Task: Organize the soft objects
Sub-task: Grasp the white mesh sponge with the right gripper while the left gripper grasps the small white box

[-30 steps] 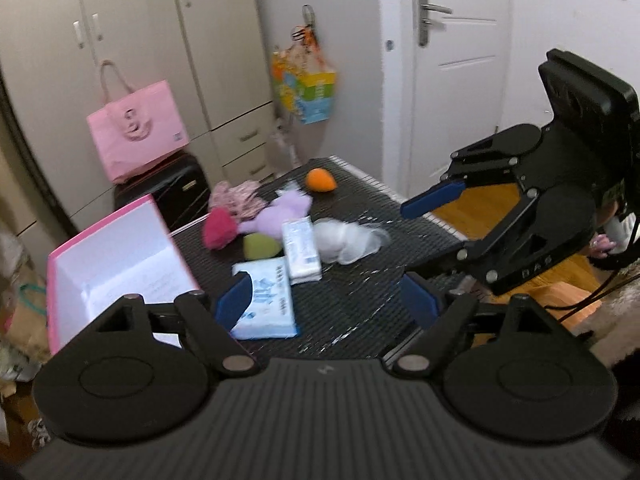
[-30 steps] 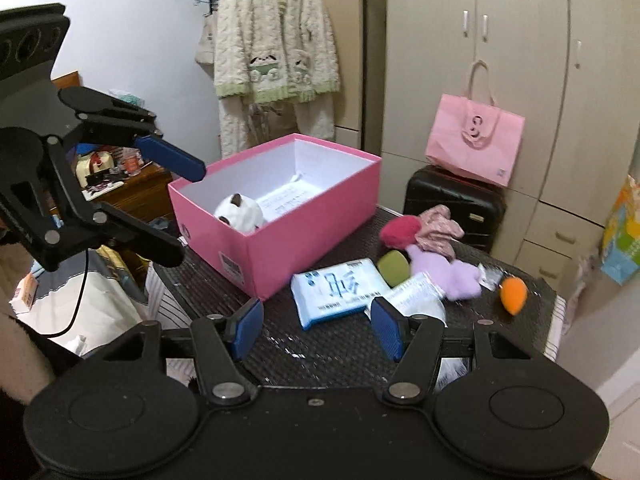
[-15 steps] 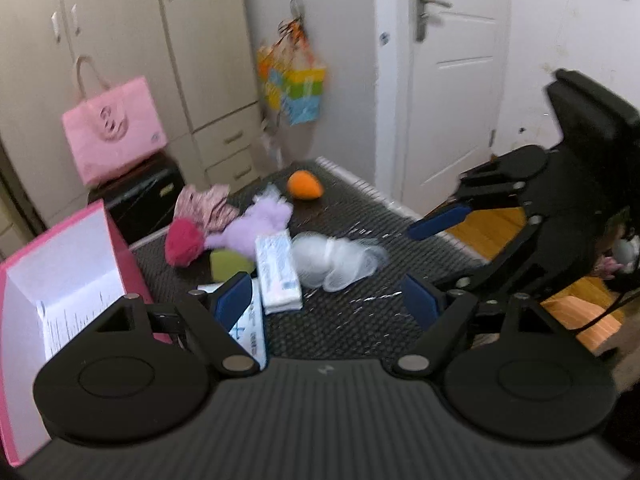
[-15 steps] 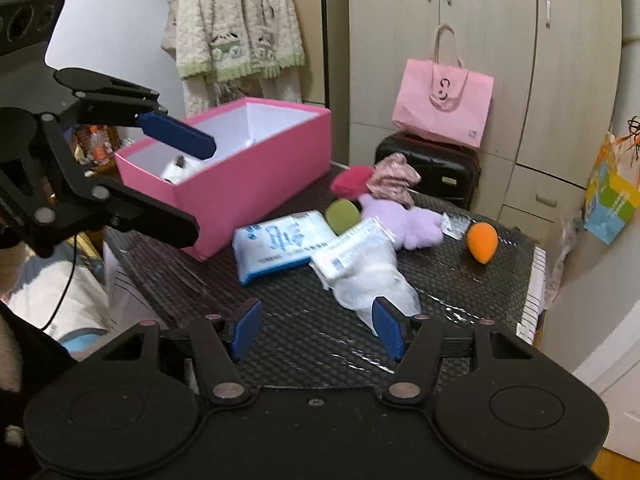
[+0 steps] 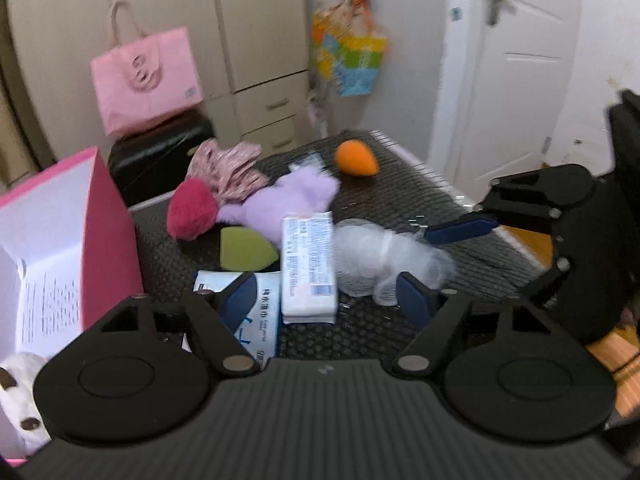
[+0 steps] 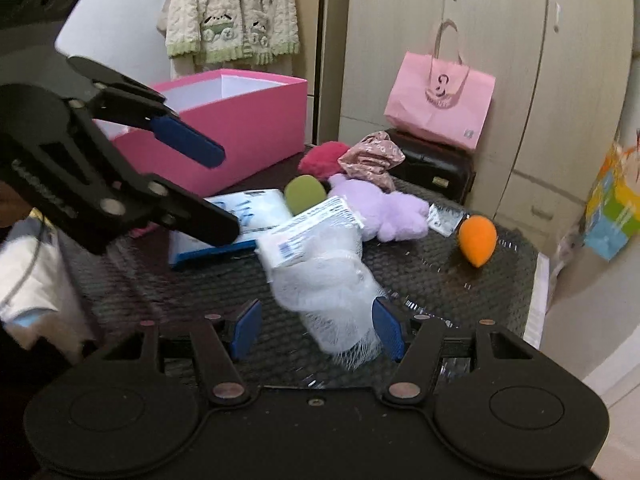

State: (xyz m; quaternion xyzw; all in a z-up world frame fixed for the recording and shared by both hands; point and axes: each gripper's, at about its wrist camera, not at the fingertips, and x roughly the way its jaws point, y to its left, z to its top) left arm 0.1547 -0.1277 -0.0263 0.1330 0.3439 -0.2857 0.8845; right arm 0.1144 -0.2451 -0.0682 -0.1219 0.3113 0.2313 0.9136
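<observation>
Soft items lie on the black mesh table: a white tissue pack, a white net bundle, a blue wipes pack, a green sponge, a purple plush, a red pompom, a pink scrunchie and an orange sponge. My left gripper hangs just over the tissue pack, its jaws closing, the pads clear of the pack. My right gripper stands open around the near end of the net bundle.
An open pink box stands at the table's left with a white plush inside. A black suitcase with a pink bag on it stands behind the table. Cupboards and a white door lie beyond.
Both grippers have come down and forward toward the pile. The tissue pack now sits between the left fingers, which have narrowed. The net bundle now sits between the right fingers.
</observation>
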